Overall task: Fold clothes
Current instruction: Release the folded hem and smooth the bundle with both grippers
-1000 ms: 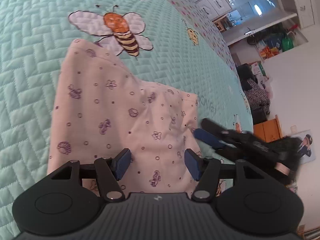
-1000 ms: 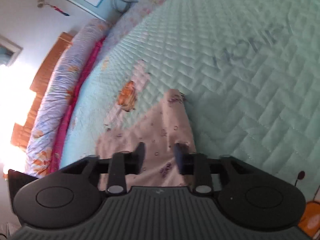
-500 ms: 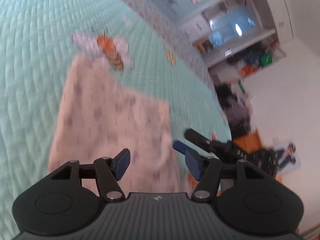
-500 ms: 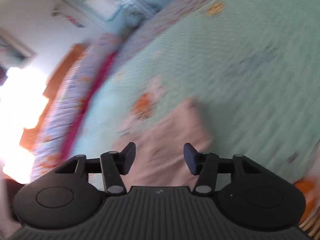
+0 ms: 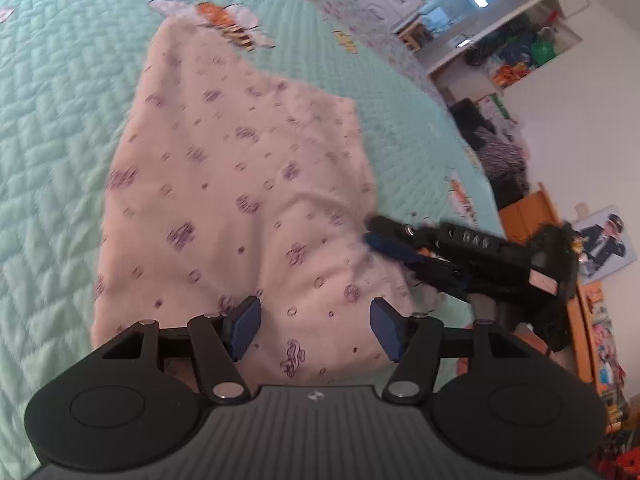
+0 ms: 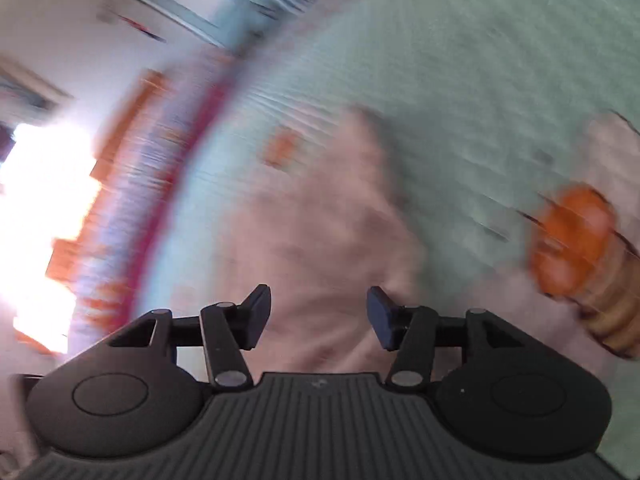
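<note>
A pink garment (image 5: 240,184) with small purple prints lies spread on the teal quilted bedspread (image 5: 60,128). My left gripper (image 5: 314,316) hovers open over the garment's near edge, with cloth under its blue pads but nothing pinched. In the left wrist view my right gripper (image 5: 374,232) reaches in from the right to the garment's right edge. In its own blurred view the right gripper (image 6: 318,308) is closing. Its jaws are still wide apart over the pink garment (image 6: 320,232), and the pads do not press on it.
An embroidered bee (image 5: 224,24) lies past the garment's far tip, and another bee (image 6: 580,248) sits at the right. A long bolster (image 6: 160,168) lines the bed's far side. Cluttered shelves (image 5: 516,52), a dark clothes pile (image 5: 496,148) and orange furniture (image 5: 532,216) stand beyond the bed.
Both grippers have slid across the bed. The garment's raised fold has dropped and it lies flatter. The right jaws stand wider than a second ago, and that gripper sits closer to the garment's right edge.
</note>
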{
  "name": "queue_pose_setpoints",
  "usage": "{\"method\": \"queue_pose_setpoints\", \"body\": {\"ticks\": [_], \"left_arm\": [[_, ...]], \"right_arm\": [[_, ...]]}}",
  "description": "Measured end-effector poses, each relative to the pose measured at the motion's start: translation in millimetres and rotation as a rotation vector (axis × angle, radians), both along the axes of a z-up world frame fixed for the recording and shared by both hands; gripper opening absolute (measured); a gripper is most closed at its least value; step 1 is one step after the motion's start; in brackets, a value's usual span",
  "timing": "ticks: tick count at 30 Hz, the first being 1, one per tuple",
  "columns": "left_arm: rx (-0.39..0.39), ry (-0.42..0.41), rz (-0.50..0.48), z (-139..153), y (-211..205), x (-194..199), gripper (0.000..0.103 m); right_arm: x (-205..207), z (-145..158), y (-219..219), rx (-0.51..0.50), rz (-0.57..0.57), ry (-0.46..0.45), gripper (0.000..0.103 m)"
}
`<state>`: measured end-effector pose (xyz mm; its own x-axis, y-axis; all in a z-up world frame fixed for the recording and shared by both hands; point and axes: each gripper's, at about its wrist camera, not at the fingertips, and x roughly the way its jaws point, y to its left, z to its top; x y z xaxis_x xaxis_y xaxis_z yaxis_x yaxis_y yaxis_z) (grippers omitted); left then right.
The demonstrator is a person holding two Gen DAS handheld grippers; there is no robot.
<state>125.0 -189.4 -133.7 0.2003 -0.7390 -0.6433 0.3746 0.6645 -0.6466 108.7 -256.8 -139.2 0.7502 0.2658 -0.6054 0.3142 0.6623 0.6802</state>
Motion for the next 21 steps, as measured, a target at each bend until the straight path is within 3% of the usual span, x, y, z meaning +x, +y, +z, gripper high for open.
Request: {"method": "queue_pose_setpoints", "body": {"ticks": [1,3,6,7,9,11,13,15,17,19,20,21], "left_arm": [[-0.02,0.003,0.009,2,5,-3,0.063],[-0.035,-0.025,0.023,10,12,-10,0.063],[0.025,-0.063,0.07,14,17,-16,0.064],[0.054,-0.051,0.092,9,18,-16,0.064],[0.056,0.004,0.131,-1,25,-14,0.061],[0.048,0.005,0.146,5,31,-18,0.06],[0.046,-0.042,0.14,17,34,-26,0.061],[0.065,-0.088,0.13,21,35,-30,0.064],[0.135,-0.079,0.144,10,34,-28,0.066],[0.156,-0.037,0.144,-2,35,-22,0.063],[0.147,-0.034,0.154,-1,38,-22,0.063],[0.136,-0.034,0.16,2,40,-22,0.063]], "right_arm": [[-9,2,-1,-0.029,-0.028,0.006,0.02],[-30,17,7,-0.052,-0.039,-0.045,0.043],[-56,43,32,0.021,0.023,-0.185,0.052],[-58,46,41,0.048,0.05,-0.193,0.054],[-60,34,51,-0.004,0.063,-0.099,0.051],[-62,20,60,-0.071,0.068,0.007,0.033],[-71,32,65,-0.1,0.051,0.027,0.038],[-81,51,76,-0.145,0.073,-0.029,0.056],[-83,52,80,-0.116,0.112,-0.063,0.066],[-80,40,77,-0.089,0.111,-0.019,0.063],[-79,35,75,-0.084,0.092,0.001,0.051],[-79,29,73,-0.079,0.074,0.021,0.051]]}}
